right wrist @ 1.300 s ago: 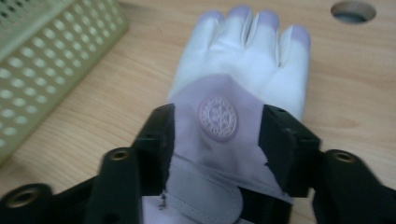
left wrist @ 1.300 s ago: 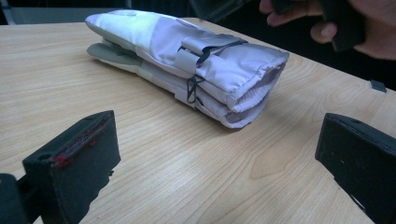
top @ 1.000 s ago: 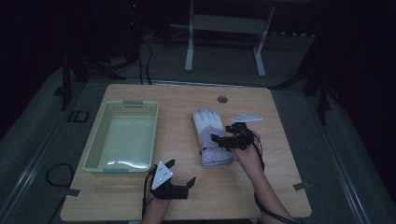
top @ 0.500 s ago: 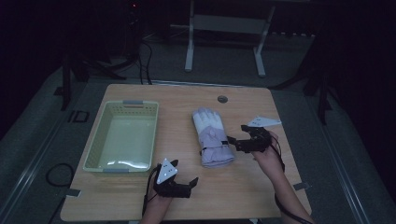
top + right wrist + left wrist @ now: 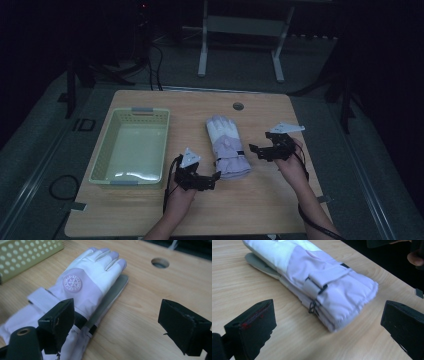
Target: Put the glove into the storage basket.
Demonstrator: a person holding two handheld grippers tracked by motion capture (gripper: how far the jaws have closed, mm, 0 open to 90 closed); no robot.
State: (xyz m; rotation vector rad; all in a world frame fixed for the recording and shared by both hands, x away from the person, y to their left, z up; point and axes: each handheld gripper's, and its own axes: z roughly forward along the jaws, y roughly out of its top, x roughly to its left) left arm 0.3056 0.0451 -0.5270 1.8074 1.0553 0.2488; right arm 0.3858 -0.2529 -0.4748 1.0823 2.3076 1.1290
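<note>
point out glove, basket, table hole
glove [image 5: 227, 145]: high view, back of the hand.
basket [image 5: 131, 177]: high view, near rim.
table hole [image 5: 160, 263]: right gripper view, its middle.

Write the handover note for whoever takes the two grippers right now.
Left gripper: open, holds nothing, aimed at the cuff end of the gloves, close to it but apart.
Right gripper: open, holds nothing, just off the right side of the gloves near the cuff.
Gloves: a lilac and white pair stacked one on the other, flat on the table, fingertips pointing away from the person.
Basket: pale green, left of the gloves, nothing in it.
Done: nothing is gripped or lifted.
Left: probably grip the gloves and move them, perhaps into the basket.
</note>
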